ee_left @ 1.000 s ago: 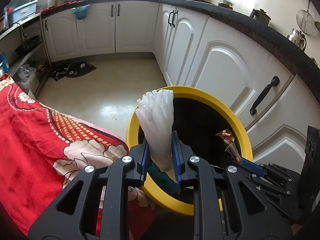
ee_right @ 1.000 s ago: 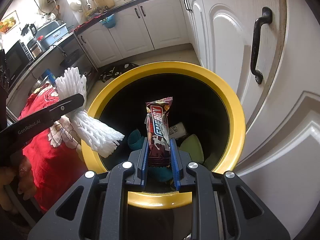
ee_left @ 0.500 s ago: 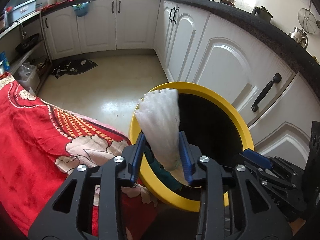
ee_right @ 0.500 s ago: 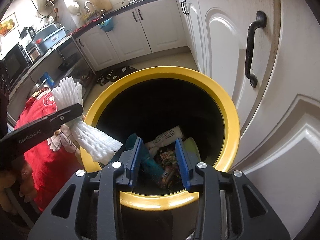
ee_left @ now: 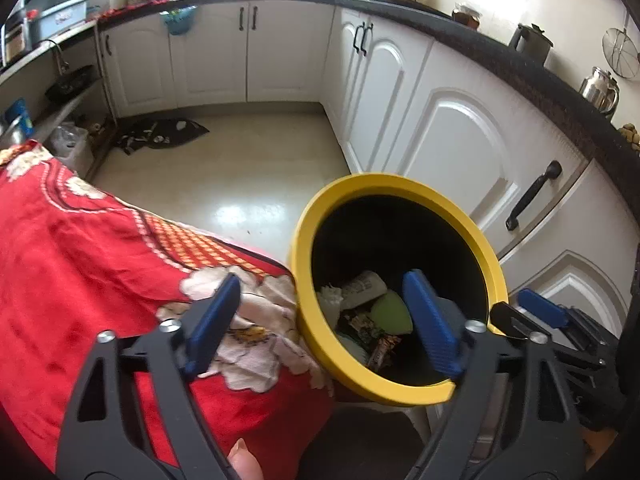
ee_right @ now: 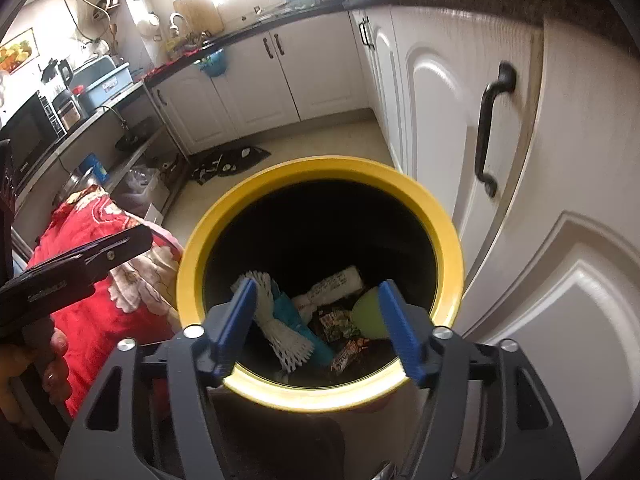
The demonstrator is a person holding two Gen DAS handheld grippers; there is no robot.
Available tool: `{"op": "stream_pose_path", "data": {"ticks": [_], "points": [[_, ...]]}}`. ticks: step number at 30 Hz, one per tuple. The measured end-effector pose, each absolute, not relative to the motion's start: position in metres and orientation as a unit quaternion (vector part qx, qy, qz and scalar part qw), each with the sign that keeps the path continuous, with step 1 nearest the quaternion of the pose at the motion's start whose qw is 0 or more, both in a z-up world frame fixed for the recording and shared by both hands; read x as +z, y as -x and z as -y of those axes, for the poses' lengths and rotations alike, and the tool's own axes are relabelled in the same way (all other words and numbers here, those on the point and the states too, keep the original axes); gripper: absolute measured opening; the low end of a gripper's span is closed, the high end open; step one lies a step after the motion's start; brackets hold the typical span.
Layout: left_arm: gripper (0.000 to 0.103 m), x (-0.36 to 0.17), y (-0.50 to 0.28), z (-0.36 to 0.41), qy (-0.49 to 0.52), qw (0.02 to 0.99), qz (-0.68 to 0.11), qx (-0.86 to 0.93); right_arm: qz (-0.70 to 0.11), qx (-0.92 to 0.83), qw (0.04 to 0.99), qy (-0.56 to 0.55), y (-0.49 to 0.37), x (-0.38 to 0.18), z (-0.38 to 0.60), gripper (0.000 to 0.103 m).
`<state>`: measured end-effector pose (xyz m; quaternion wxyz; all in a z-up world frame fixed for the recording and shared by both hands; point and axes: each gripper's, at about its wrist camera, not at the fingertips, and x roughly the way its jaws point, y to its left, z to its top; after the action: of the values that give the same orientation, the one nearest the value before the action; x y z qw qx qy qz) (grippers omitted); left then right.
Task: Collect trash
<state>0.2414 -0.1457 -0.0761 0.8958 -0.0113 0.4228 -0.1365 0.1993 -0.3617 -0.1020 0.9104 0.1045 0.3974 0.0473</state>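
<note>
round yellow-rimmed bin | white foam net inside | crinkled wrappers

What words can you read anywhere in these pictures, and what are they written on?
"GenRobot.AI", faint and blurred, only just readable: on the side of the left tool, in the right wrist view.
Print on the white rolled paper in the yellow bin: too small to read.
Printing on the snack wrappers in the bin: too blurred to read.
Lettering on the blue-grey box on the counter: too small to read.
Nothing else carries readable text.
</note>
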Motion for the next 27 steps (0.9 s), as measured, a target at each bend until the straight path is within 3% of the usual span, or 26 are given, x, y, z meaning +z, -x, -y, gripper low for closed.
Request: {"op": "stream_pose_path", "data": {"ticks": [2,5,9,27], "points": [[0.091,-0.069,-0.237,0.139,0.014,0.899,-0.418,-0.132,-0.387,0.040,0.916,-0.097,-0.195,-0.093,0.360,0.076],[0.092,-0.059,-0.231,0.130,0.020,0.904,-0.409,-0.127,-0.373,0.034,0.922,-0.093,-0.187,-0.084,0.358,0.087],[0.092,-0.047,-0.222,0.120,0.023,0.909,-0.398,-0.121,-0.361,0.032,0.928,-0.088,-0.174,-0.072,0.353,0.093],[0.092,-0.010,-0.149,0.086,0.026,0.942,-0.319,-0.096,-0.269,0.039,0.962,-0.031,-0.115,-0.032,0.322,0.097]]}}
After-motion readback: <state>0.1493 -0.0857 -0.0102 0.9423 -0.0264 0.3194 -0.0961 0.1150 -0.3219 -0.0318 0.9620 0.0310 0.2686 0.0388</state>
